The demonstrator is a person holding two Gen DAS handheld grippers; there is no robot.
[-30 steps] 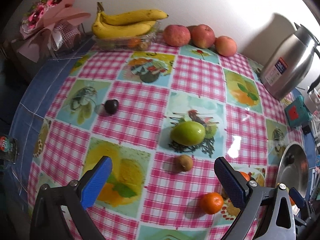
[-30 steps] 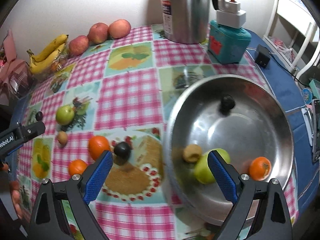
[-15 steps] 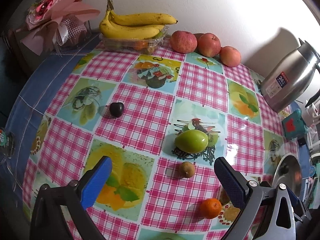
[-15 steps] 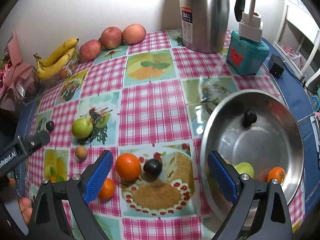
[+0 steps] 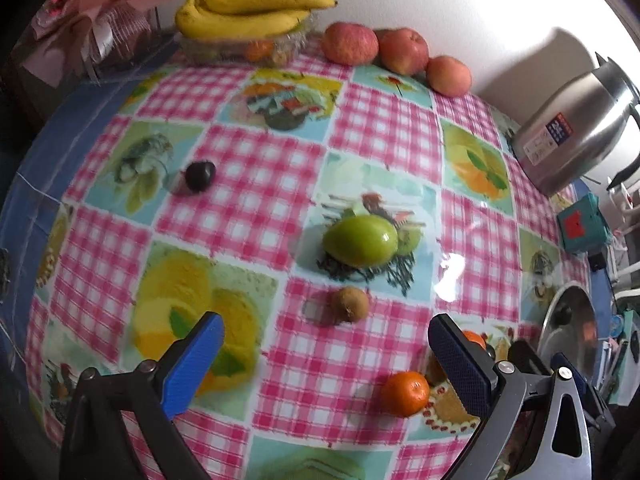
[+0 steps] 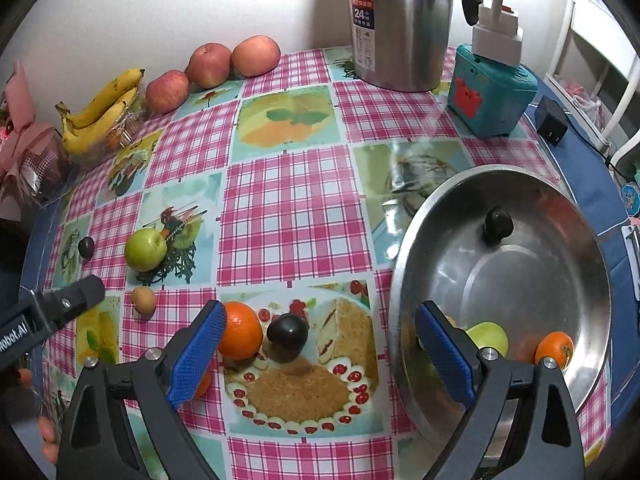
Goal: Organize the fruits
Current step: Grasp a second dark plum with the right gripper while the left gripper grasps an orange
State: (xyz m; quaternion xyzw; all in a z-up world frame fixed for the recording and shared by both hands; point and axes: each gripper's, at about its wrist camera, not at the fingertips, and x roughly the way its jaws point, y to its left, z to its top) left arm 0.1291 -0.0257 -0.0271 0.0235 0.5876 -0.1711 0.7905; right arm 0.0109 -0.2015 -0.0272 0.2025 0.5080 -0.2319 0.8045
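Fruit is split: some sits in the steel bowl (image 6: 520, 280), the rest on the tabletop (image 6: 292, 208). Both the left tool (image 5: 324, 344) and the right tool (image 6: 316, 340) gape empty; the right one should next close on the dark plum (image 6: 287, 334).

A steel flask (image 6: 400, 24) is standing by the wall. Beside it, a teal box (image 6: 490, 94) is carrying a white plug (image 6: 497, 43). A pink bouquet (image 5: 86, 20) is lying far left.
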